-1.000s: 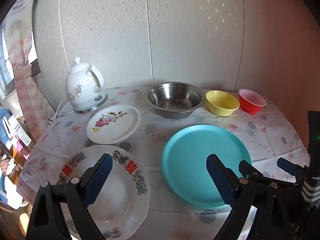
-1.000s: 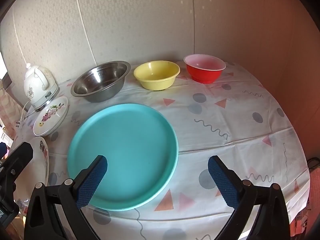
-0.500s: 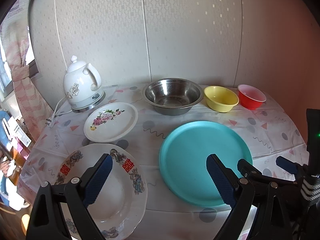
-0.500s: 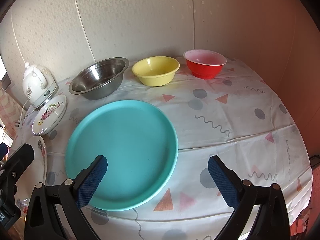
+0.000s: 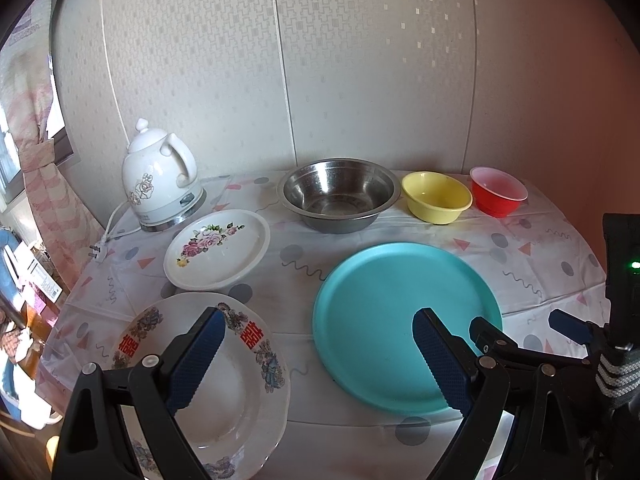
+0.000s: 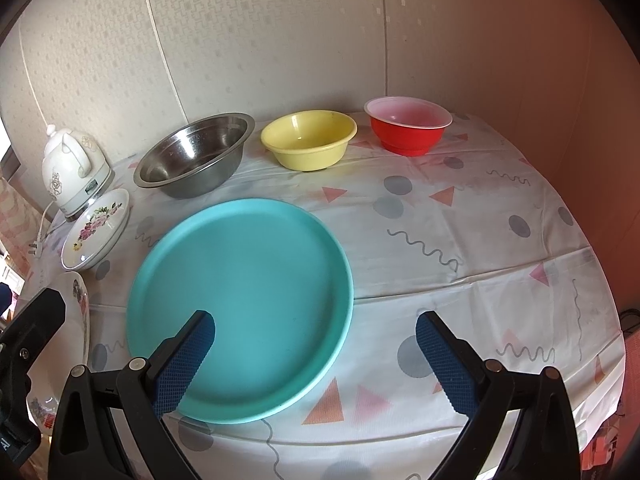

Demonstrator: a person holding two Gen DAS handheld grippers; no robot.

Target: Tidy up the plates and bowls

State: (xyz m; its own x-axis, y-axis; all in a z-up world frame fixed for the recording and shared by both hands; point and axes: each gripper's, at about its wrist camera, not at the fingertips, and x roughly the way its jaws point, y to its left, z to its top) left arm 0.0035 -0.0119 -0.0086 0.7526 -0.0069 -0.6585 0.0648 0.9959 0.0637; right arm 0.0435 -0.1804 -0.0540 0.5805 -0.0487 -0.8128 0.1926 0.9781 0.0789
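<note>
Both grippers are hovering over the near edge of the table, which has a white cloth with grey dots, pink triangles and squiggles on it. The left gripper has its jaws spread wide with nothing between them, sitting above the gap between the big white plate with red characters and the turquoise plate. The right gripper is the same deal, jaws wide apart and holding nothing, with its left pad over the near part of the turquoise plate and its right pad over bare cloth.

The dishes are all separate, nothing stacked. Along the wall at the back there's a row: the steel bowl, then the yellow bowl just beside it, then the red bowl near the right corner. The small floral plate sits in front of a white electric kettle, left of the steel bowl and just behind the plate with red characters. The kettle's cord and plug trail off to the left. The turquoise plate is roughly mid-table, in front of the steel and yellow bowls.
</note>
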